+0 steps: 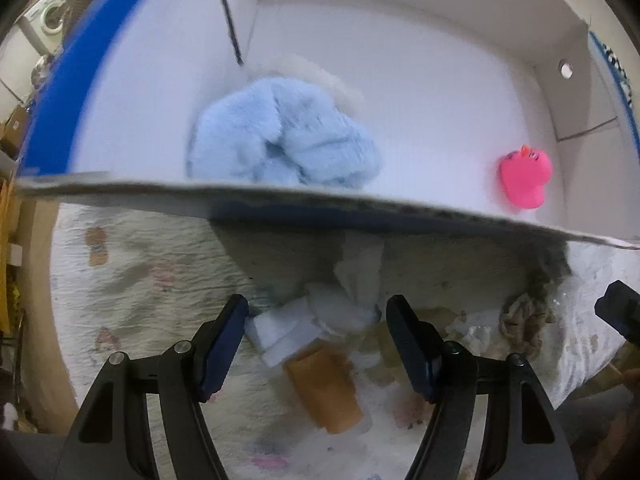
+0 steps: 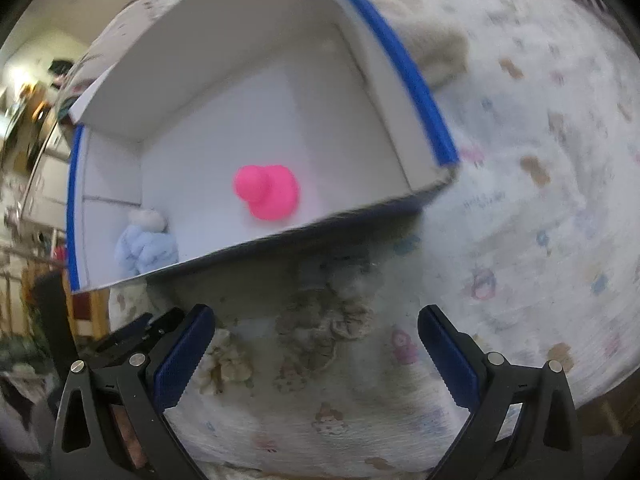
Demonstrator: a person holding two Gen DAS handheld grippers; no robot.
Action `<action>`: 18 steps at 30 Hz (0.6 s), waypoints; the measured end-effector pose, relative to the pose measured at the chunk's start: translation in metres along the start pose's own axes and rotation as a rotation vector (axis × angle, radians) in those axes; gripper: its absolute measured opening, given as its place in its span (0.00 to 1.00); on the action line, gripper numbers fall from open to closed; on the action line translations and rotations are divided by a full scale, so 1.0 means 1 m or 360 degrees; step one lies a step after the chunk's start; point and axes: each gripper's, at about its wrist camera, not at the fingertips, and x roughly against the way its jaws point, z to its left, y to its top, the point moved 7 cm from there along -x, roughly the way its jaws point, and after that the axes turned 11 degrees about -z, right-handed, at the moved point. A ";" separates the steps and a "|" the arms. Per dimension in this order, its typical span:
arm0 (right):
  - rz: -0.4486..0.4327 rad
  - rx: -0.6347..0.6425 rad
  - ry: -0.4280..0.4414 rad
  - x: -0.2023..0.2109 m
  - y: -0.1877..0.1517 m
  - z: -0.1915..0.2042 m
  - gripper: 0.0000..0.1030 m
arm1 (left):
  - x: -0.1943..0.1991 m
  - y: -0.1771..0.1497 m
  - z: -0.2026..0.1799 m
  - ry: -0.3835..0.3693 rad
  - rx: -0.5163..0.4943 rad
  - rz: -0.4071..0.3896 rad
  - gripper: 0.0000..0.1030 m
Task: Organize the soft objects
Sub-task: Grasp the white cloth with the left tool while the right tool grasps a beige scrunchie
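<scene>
A white box with blue rim (image 1: 120, 188) (image 2: 416, 80) lies on a patterned quilt. Inside it are a light blue plush (image 1: 280, 140) (image 2: 146, 248) and a pink rubber duck (image 1: 524, 180) (image 2: 268, 192). My left gripper (image 1: 316, 324) is open, just short of the box's near wall, above an amber bottle with a white cap (image 1: 316, 376) and a white cloth (image 1: 356, 284). My right gripper (image 2: 316, 340) is open and empty, above a brown knitted item (image 2: 324, 320) on the quilt; that item also shows in the left wrist view (image 1: 524, 320).
A beige plush (image 2: 424, 40) lies on the quilt beyond the box's right wall. The right gripper's finger (image 1: 620, 312) shows at the right edge of the left wrist view. A washing machine (image 1: 48, 20) and furniture stand at the far left.
</scene>
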 end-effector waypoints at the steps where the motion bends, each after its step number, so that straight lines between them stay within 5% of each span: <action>1: 0.0023 -0.0029 0.0008 -0.003 -0.001 -0.003 1.00 | -0.003 -0.001 -0.002 0.0003 -0.0009 0.0017 0.53; 4: 0.0080 -0.0054 0.0009 -0.013 -0.004 -0.006 1.00 | -0.008 -0.001 -0.005 -0.0020 -0.0027 0.0045 0.31; 14: 0.0268 0.0098 0.0003 -0.038 -0.026 0.009 1.00 | 0.013 0.005 0.000 -0.0106 -0.0011 -0.0002 0.26; 18: 0.0276 0.0223 -0.0090 -0.050 -0.030 0.013 0.82 | 0.029 0.006 0.006 -0.0119 0.0036 -0.0044 0.26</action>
